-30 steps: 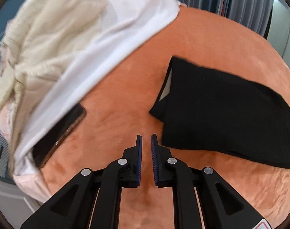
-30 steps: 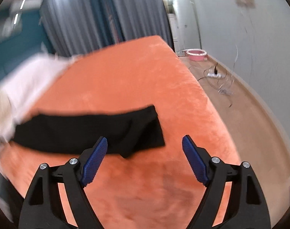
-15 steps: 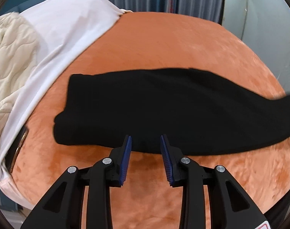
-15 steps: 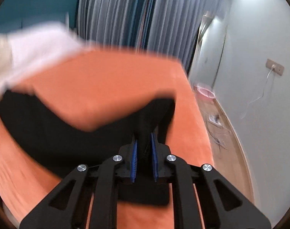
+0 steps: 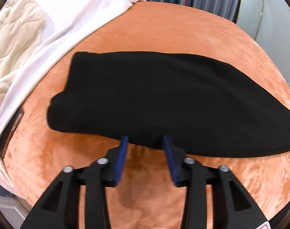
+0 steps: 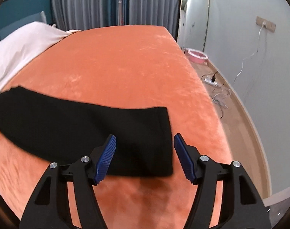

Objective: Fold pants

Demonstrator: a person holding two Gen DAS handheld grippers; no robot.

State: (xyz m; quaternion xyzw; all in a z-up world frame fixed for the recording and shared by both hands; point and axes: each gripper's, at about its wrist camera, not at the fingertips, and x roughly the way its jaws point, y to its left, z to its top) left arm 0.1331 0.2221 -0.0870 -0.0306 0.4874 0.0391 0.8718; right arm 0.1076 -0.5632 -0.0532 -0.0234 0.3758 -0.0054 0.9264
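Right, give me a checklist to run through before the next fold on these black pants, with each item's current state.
1. Left gripper open and holding nothing: ok, its jaws stand apart at the near edge of the black pants.
2. Right gripper open: ok, jaws wide, straddling the right end of the pants.
3. Pants lying flat as one long strip on the orange bedspread: ok, no bunching seen.
4. Layer edges aligned: cannot tell, the black fabric hides its seams.
5. Room on the bedspread to fold across: ok.
6. White sheet apart from the pants: ok, a strip of orange shows between them.
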